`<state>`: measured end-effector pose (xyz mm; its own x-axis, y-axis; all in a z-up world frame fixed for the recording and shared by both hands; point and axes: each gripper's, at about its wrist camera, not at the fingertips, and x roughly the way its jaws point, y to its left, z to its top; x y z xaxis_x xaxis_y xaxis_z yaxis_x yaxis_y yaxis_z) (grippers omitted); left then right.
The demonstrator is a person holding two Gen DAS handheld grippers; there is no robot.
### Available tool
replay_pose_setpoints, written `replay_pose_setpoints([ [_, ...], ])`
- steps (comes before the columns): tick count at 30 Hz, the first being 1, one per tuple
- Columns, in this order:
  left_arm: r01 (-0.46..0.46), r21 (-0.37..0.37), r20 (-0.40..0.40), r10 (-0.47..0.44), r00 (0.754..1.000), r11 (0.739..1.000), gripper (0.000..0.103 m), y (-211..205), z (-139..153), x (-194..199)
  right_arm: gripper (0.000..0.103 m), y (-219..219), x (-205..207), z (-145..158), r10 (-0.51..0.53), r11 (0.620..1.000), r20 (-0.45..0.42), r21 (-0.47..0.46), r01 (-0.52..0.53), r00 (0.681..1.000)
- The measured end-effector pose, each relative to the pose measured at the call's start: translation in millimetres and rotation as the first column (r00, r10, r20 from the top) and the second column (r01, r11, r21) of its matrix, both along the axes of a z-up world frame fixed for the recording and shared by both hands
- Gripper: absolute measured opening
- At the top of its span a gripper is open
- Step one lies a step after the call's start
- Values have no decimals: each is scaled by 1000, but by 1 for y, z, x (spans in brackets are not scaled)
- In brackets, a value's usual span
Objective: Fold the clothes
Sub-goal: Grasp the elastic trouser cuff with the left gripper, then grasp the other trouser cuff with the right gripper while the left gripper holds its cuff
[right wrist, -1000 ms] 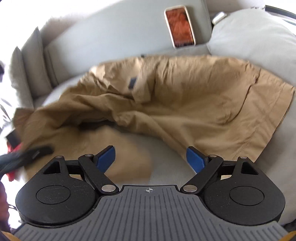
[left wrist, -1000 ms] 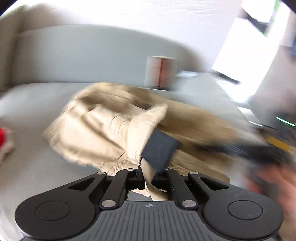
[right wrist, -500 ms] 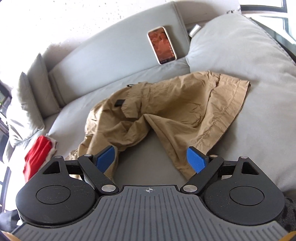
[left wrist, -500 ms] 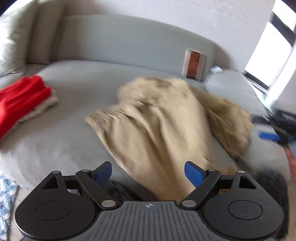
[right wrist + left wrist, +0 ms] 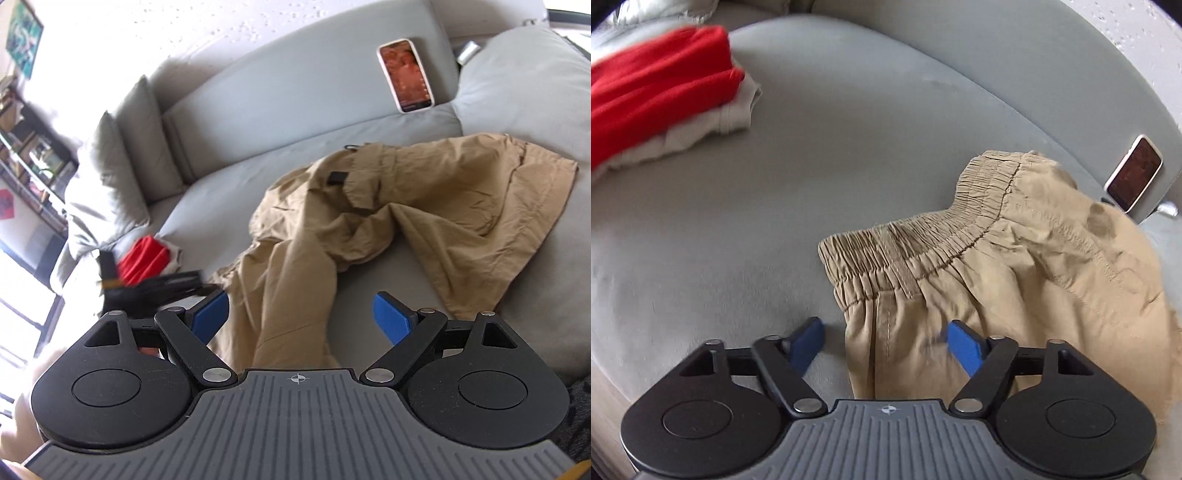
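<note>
Tan trousers lie crumpled on the grey sofa seat; their elastic waistband is nearest in the left wrist view. My left gripper is open, low over the waistband's near corner, the cloth lying between its blue pads. In the right wrist view the trousers spread with legs to the right and toward me. My right gripper is open and empty above one trouser leg. The left gripper shows blurred at the left.
A folded red garment on a pale one lies at the seat's left, also in the right wrist view. A phone leans on the backrest. Cushions stand at the left; a big cushion at the right.
The left gripper let go of the trousers, opened, and has dropped close to the waistband. The right gripper pulled back and up, staying open; the trousers now lie on the seat.
</note>
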<state>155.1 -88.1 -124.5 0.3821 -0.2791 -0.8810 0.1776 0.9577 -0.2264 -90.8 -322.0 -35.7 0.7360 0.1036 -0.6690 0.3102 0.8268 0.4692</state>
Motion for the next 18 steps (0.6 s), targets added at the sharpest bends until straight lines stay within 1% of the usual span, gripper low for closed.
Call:
replay_pose_setpoints([
  [1, 31, 14, 23, -31, 999, 999, 20, -3, 3, -6, 89, 3, 0, 1, 7, 1000, -1, -5, -7, 1000],
  [2, 59, 7, 40, -59, 997, 998, 6, -4, 7, -12, 89, 5, 0, 1, 17, 1000, -3, -12, -17, 1000],
  [4, 114, -53, 66, -110, 992, 992, 4, -3, 21, -30, 89, 16, 0, 1, 89, 996, -3, -21, -89, 996],
  [6, 163, -91, 114, -152, 982, 982, 3, -1, 41, -52, 89, 28, 1, 1, 170, 985, -3, -28, -170, 985],
  [7, 178, -120, 136, -162, 977, 977, 3, 2, 54, -61, 86, 33, 2, 1, 210, 977, -3, -32, -210, 978],
  [9, 192, -207, 169, -158, 973, 959, 2, 11, 82, -77, 85, 45, 2, 1, 289, 957, -4, -39, -289, 957],
  [11, 210, -288, 204, -154, 967, 934, 1, 19, 111, -94, 85, 56, 3, 1, 365, 930, -6, -46, -365, 931],
  [13, 255, -343, 252, -173, 952, 904, 1, 15, 138, -111, 85, 69, 0, 2, 390, 915, -7, -113, -388, 921],
  [15, 321, -373, 307, -210, 928, 871, 1, 0, 163, -130, 86, 81, -4, 4, 405, 897, -8, -191, -399, 914],
  [18, 419, -410, 365, -274, 889, 810, 1, -21, 190, -156, 89, 86, -14, 15, 389, 893, 49, -265, -364, 920],
])
